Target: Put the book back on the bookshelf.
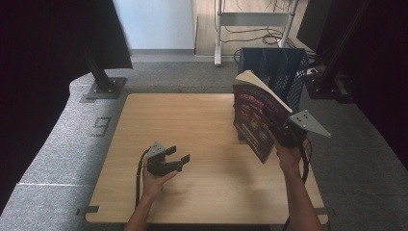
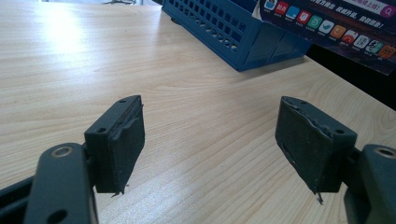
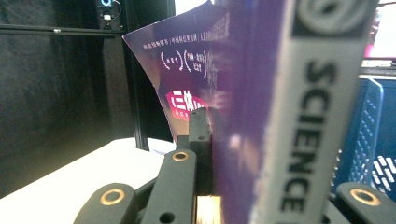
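**Mia:** High view first. The purple book (image 1: 257, 122) is up in the air, over the right side of the table (image 1: 192, 144), just in front of the blue basket (image 1: 279, 72). The right gripper (image 1: 284, 132) is clamped on it near the bottom corner.

**Ben:** That is a small bite on a big book. It leans, and the pages at the top fan open. It could swing, or slide out of the jaws.

**Mia:** In the right gripper view the book (image 3: 261, 116) is squeezed tight between the jaws, with the spine close to the camera. The cover bends a little, so it may flop.

**Ben:** What about the basket?

**Mia:** It sits at the far right corner of the table. The book could bump its rim if it goes in crooked.

**Ben:** And the other hand?

**Mia:** The left gripper (image 1: 175, 159) rests low near the front middle of the table. In the left gripper view its pads (image 2: 119, 144) are wide apart with nothing between them.

**Ben:** So there is lots of bare wood on the left and in the middle. The right edge is close, though. A dropped book could fall off there.
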A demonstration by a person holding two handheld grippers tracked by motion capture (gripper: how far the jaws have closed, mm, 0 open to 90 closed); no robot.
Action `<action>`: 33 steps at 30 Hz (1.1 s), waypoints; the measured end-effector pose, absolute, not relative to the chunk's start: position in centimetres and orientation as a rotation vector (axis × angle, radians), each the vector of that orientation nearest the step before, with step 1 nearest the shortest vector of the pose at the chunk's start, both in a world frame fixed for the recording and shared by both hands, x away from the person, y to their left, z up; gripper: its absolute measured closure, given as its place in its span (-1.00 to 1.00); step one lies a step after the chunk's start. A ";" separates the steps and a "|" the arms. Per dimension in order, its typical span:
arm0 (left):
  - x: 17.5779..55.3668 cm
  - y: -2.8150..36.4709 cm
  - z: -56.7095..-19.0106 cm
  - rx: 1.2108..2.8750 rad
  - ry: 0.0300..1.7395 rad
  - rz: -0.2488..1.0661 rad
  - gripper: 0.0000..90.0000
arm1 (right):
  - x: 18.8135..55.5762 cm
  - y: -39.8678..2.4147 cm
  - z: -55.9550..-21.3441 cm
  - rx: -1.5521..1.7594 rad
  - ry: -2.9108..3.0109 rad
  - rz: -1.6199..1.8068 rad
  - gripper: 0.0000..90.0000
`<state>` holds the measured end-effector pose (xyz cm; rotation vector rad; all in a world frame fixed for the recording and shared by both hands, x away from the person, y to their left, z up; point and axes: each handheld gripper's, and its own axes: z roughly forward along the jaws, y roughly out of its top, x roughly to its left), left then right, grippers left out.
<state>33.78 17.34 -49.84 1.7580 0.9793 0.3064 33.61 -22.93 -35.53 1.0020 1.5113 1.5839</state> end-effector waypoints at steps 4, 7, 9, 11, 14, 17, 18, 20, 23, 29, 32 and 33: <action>33.8 17.4 -49.8 1.758 0.980 0.308 -0.47 | 33.7 -23.3 -35.3 1.008 1.504 1.564 0.82; 33.8 17.4 -49.8 1.761 0.981 0.306 -0.47 | 33.9 -23.7 -35.2 1.016 1.495 1.557 0.82; 33.8 17.4 -49.8 1.761 0.981 0.305 -0.47 | 34.0 -23.9 -35.2 1.023 1.485 1.553 0.82; 33.8 17.4 -49.9 1.763 0.981 0.305 -0.47 | 34.0 -24.1 -35.2 1.027 1.483 1.551 0.82; 33.8 17.4 -49.9 1.762 0.983 0.304 -0.47 | 34.2 -24.5 -35.3 1.045 1.469 1.539 0.82; 33.8 17.4 -49.9 1.762 0.983 0.304 -0.47 | 34.4 -24.8 -35.3 1.060 1.458 1.535 0.82; 33.8 17.4 -49.9 1.762 0.983 0.304 -0.46 | 34.5 -24.9 -35.3 1.063 1.455 1.534 0.82; 33.8 17.4 -49.9 1.761 0.984 0.303 -0.46 | 34.5 -25.0 -35.2 1.066 1.452 1.534 0.82; 33.8 17.4 -49.9 1.760 0.985 0.304 -0.47 | 34.7 -25.2 -35.1 1.072 1.444 1.528 0.82; 33.8 17.5 -49.9 1.756 0.986 0.305 -0.46 | 35.2 -25.4 -34.8 1.087 1.427 1.522 0.82; 33.8 17.5 -49.8 1.752 0.987 0.306 -0.47 | 35.7 -25.3 -34.7 1.091 1.421 1.515 0.82; 33.8 17.5 -49.8 1.752 0.987 0.306 -0.46 | 35.7 -25.3 -34.7 1.091 1.421 1.515 0.82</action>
